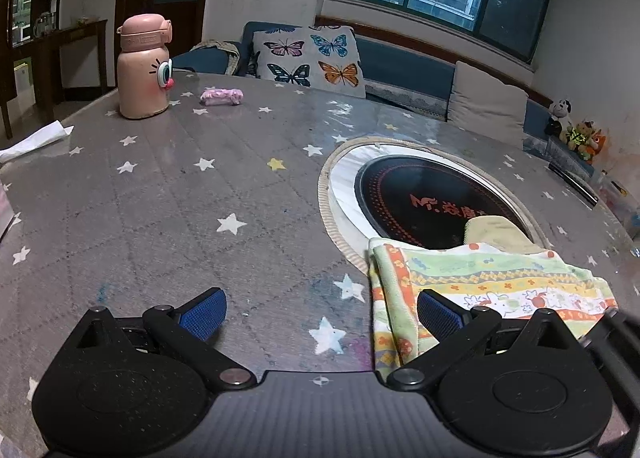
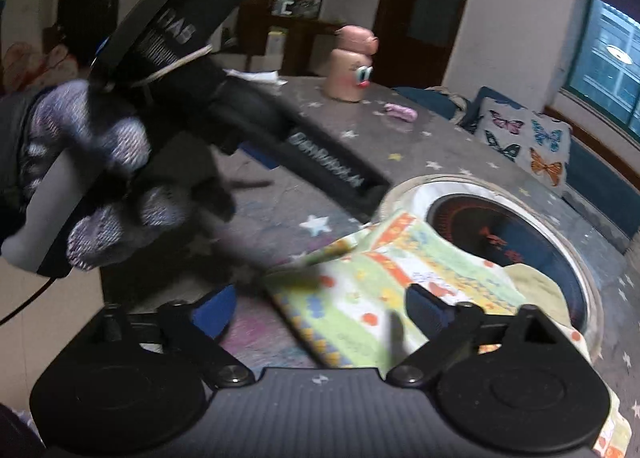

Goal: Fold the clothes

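Biggest worry at this point was the cloth snagging or sliding: both grippers were spread wide with nothing pinched, so any grab that only caught the top layer would've peeled the fold apart, and a clumsy push could've shoved the whole thing further onto the cooktop. The left gripper (image 1: 322,312) had its blue pads well apart, hovering low over the table (image 1: 168,193), with its right finger (image 1: 438,316) over the near-left edge of the folded cloth (image 1: 492,278); I couldn't tell if it was actually touching or just above it. The right gripper (image 2: 320,308) was spread about as wide, holding nothing, with the cloth (image 2: 360,298) lying between and under its fingers. That view was blurry, so contact there was a guess too. The gloved left hand (image 2: 92,177) holding its gripper showed in the right wrist view, close by on the left, so the two rigs bumping each other looked like a real risk as well. The cloth itself, a striped yellow-green printed thing, already looked folded at least once and sat at the near edge of the round induction cooktop (image 1: 432,197), partly overlapping it. Further off on the far left stood a pink bottle (image 1: 144,69) with a small pink bundle (image 1: 222,96) just right of it, both well clear of the action.
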`<act>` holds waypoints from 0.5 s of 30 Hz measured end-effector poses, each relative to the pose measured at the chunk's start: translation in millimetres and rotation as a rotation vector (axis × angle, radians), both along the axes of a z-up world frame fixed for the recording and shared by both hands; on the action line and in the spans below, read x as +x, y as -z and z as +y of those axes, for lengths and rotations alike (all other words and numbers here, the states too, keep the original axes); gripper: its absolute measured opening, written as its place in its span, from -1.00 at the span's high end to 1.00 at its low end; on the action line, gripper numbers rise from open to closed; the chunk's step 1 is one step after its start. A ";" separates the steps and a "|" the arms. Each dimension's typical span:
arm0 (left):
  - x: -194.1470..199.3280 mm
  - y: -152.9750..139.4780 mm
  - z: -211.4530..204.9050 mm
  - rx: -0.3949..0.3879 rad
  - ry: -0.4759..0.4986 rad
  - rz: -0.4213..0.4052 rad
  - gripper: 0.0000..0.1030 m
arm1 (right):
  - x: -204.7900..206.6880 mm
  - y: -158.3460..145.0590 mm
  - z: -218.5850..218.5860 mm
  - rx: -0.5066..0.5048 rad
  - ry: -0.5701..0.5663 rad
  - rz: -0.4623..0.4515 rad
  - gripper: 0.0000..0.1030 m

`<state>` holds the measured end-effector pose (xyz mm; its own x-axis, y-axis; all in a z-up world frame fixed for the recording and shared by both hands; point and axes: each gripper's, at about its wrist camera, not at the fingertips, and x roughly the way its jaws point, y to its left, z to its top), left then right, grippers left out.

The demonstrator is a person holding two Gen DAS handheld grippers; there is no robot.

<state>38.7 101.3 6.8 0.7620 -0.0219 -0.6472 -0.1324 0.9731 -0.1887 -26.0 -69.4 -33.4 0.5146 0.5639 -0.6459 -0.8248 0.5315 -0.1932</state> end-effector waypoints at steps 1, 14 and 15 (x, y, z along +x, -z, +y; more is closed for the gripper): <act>0.5 0.1 0.8 -0.013 0.002 0.004 -0.99 | -1.3 0.6 1.5 -0.010 -0.007 0.000 -0.56; 12.5 1.9 1.8 -0.244 0.049 0.085 -0.61 | -13.2 1.5 9.1 -0.084 -0.066 -0.090 0.78; 13.9 2.0 0.8 -0.260 0.052 0.092 -0.61 | -12.8 -1.0 7.4 -0.071 -0.062 -0.086 0.79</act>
<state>52.6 102.1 4.8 0.6936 -0.2338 -0.6813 -0.1113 0.8997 -0.4221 -38.9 -62.0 -32.4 0.5352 0.5510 -0.6402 -0.8345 0.4623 -0.2997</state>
